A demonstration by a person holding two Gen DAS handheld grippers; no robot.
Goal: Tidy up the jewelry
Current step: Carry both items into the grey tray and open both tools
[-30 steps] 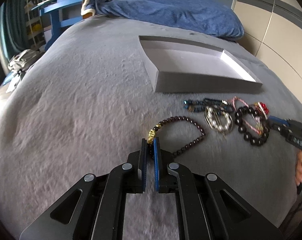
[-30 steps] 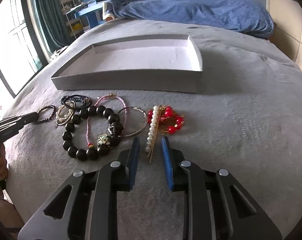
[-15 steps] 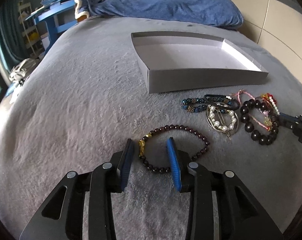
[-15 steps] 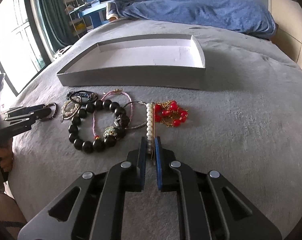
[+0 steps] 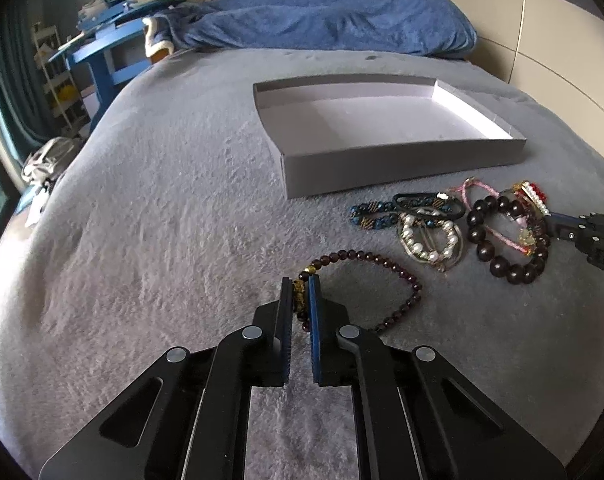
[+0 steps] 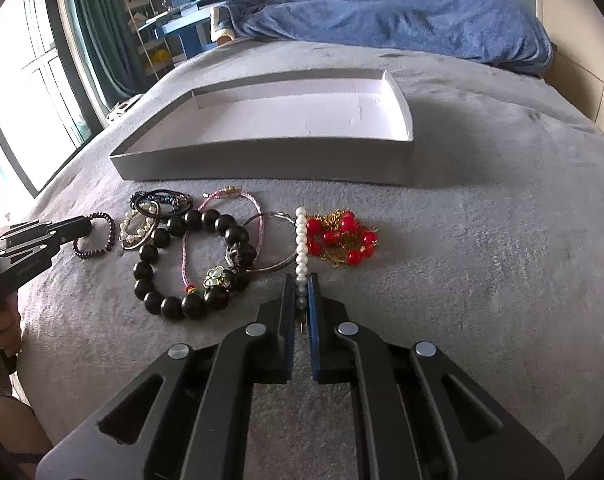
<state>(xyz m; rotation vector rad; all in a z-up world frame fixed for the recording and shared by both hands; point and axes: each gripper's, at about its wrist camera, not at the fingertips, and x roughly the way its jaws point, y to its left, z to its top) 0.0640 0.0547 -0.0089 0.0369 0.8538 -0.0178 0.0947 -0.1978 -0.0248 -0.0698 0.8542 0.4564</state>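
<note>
**A:** What have your two grippers got hold of?

**B:** Your left gripper [image 5: 300, 296] has its blue pads pinched tight on the gold-coloured charm section of the dark garnet-red small-bead bracelet [image 5: 386, 268]; the rest of that loop lies on the grey fleece bed cover [image 5: 161, 220]. Your right gripper [image 6: 300, 294] is clamped just as narrowly on the near end of the straight white pearl strand [image 6: 300, 236], which runs away from you along the cover.

**A:** And around them?

**B:** Just right of the pearl strand, touching it, lies the red-bead and gold-chain bracelet [image 6: 344, 238]. To its left sit a thin silver bangle [image 6: 275, 240], a pink cord bracelet [image 6: 221, 216] and the large glossy black-bead bracelet [image 6: 173, 264], overlapping one another. Further left are a pearl-and-wire oval piece [image 6: 139, 228] and a dark blue braided band [image 6: 161, 199].

**A:** Where is the box?

**B:** The shallow grey cardboard tray with a white inside [image 6: 261, 160] lies beyond the row of jewelry, near it. A blue blanket [image 6: 402, 16] is bunched at the far end of the bed.
</note>
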